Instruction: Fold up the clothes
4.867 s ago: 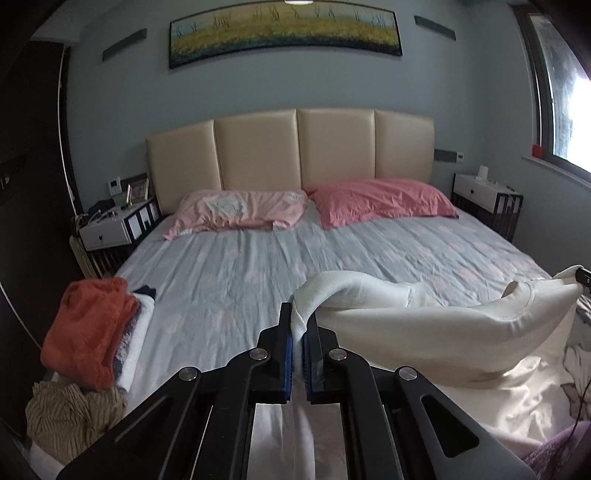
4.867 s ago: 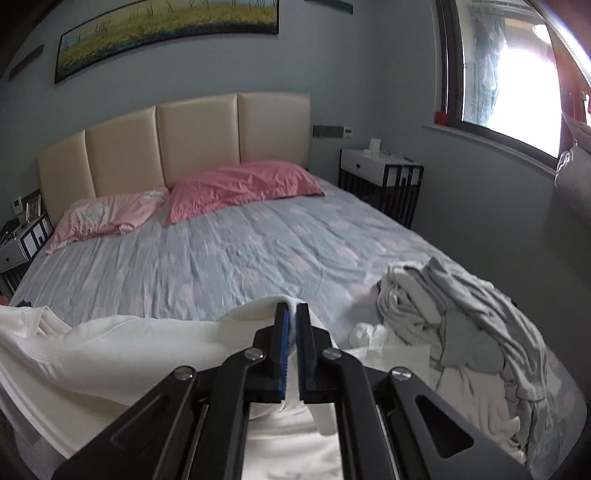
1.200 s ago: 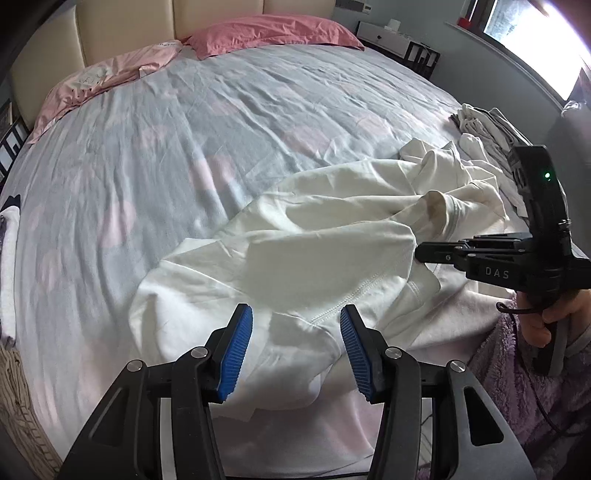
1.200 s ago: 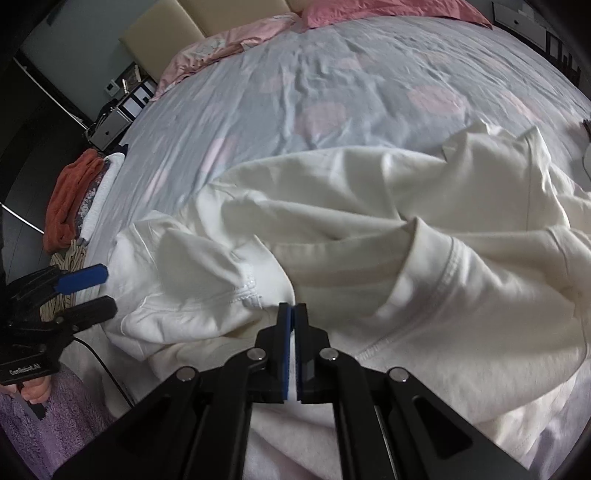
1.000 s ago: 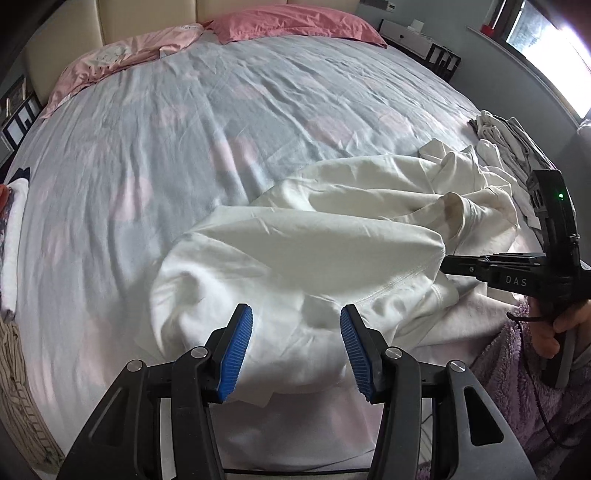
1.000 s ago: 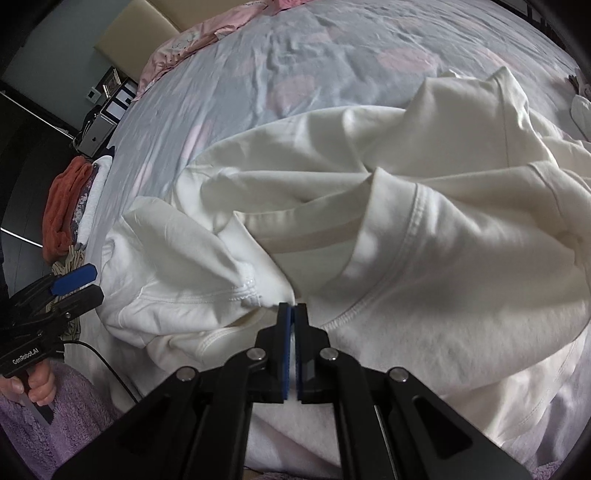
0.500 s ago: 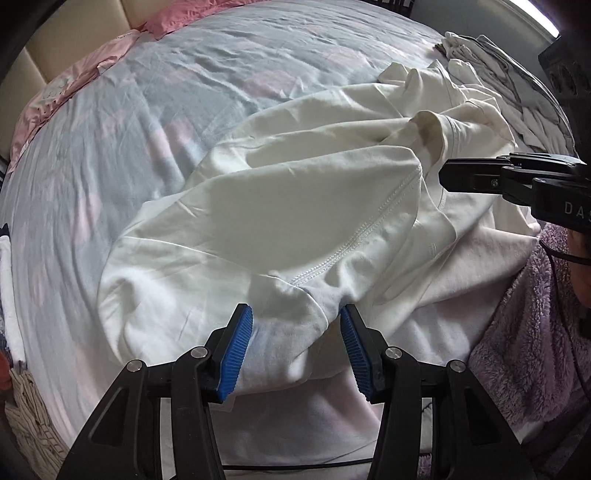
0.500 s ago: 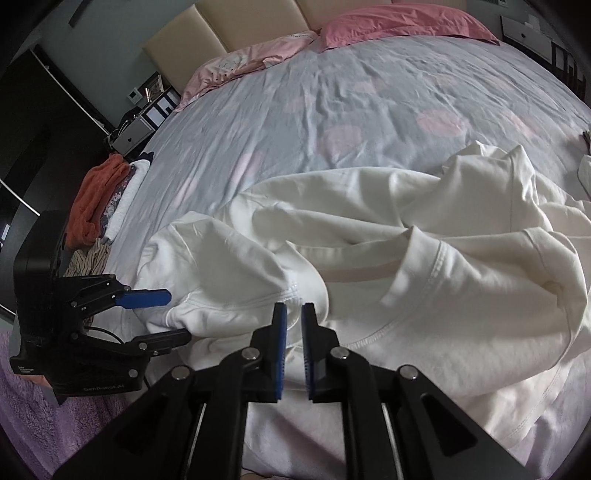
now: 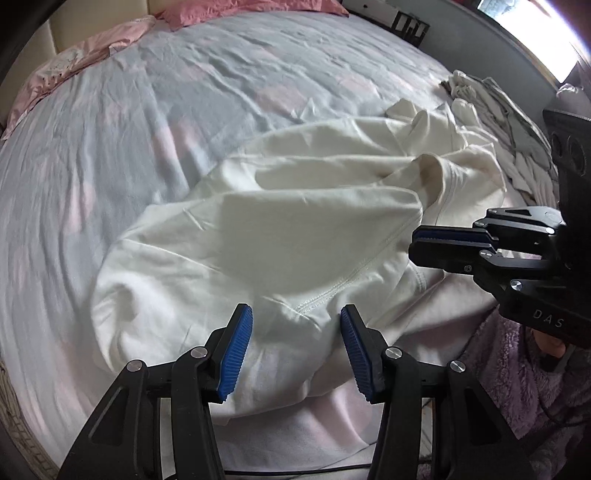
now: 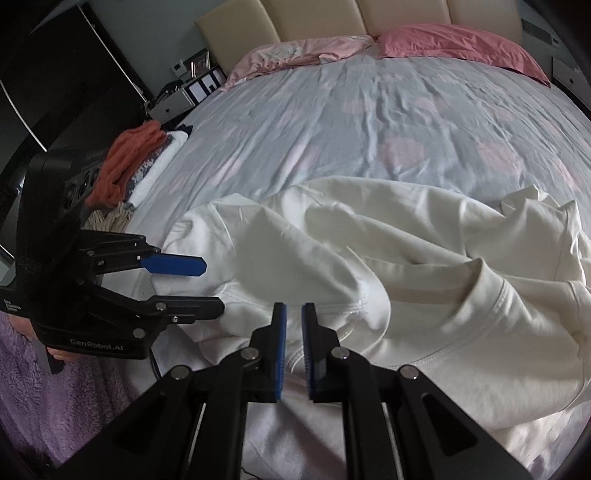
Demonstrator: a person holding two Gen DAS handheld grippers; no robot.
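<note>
- Where it lies rumpled on the bed (image 9: 155, 122), the cream shirt (image 9: 295, 229) bunches in soft folds.
- Left gripper (image 9: 293, 354), at 6 o'clock, is spread wide over its hem.
- Right gripper (image 10: 293, 347) is slightly parted, pinching nothing.

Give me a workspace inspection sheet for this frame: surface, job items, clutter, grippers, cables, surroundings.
Surface: bed with a wrinkled grey sheet with pink spots.
Job's things: cream garment lies crumpled at the near edge, not folded.
Clutter: heap of pale clothes on the bed's right side; stack with an orange garment on its left side.
Grippers: left gripper open wide over the garment's hem, gripping nothing; right gripper open a narrow gap, no cloth seen between the pads.
Cables: thin black cable along the near edge.
Surroundings: two pink pillows, beige headboard, bedside table, person's purple fleece sleeve.
</note>
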